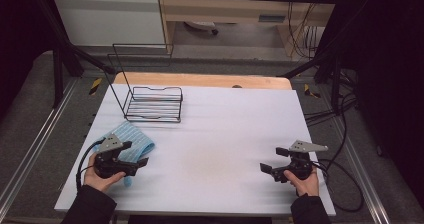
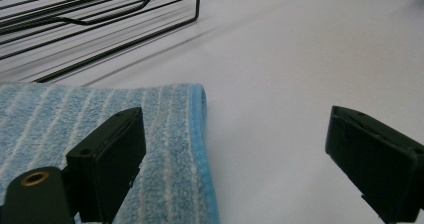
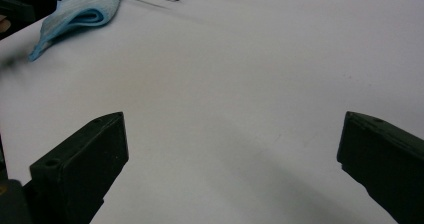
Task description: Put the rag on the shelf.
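The left gripper [image 1: 134,154] hovers released at the folded blue cloth [image 1: 134,140], probably to grasp its edge, while the right gripper [image 1: 274,160] waits released.

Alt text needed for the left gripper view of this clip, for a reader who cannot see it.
The left gripper hangs with its two black jaws wide apart above a folded blue striped cloth, one jaw over the cloth and the other over the bare white table. A black wire rack stands behind.
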Motion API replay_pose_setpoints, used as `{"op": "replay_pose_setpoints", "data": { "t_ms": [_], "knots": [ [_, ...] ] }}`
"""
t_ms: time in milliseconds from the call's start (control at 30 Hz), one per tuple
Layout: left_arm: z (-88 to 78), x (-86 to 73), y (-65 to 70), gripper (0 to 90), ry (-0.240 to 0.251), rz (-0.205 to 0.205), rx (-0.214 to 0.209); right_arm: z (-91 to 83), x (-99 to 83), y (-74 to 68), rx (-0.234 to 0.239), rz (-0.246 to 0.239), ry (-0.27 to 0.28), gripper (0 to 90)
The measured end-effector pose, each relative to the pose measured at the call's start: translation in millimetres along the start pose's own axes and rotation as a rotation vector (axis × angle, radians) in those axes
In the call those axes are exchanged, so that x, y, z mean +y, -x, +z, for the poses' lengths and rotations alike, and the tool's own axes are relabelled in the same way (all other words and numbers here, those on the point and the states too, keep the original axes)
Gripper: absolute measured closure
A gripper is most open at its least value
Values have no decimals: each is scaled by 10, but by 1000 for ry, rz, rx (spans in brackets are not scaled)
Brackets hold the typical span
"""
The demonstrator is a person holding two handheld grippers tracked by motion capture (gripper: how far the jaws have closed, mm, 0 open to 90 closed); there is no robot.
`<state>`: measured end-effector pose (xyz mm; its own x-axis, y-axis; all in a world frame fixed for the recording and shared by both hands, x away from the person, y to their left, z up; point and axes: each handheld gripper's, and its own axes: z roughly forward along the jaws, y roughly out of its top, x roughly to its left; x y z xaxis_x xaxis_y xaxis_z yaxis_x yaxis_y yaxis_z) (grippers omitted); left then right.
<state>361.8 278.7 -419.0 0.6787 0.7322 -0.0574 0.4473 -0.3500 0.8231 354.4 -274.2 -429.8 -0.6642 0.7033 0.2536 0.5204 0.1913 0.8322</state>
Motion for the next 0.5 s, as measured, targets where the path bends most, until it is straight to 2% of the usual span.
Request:
{"op": "replay_pose_setpoints", "data": {
  "t_ms": [300, 500],
  "knots": [
    [-5, 52, 8, 93, -2, 1, 9, 13, -5, -4, -6, 7, -9, 5],
    [8, 168, 20, 94, -23, 5, 35, 23, -13, -9, -7, 0, -16, 5]
  ]
}}
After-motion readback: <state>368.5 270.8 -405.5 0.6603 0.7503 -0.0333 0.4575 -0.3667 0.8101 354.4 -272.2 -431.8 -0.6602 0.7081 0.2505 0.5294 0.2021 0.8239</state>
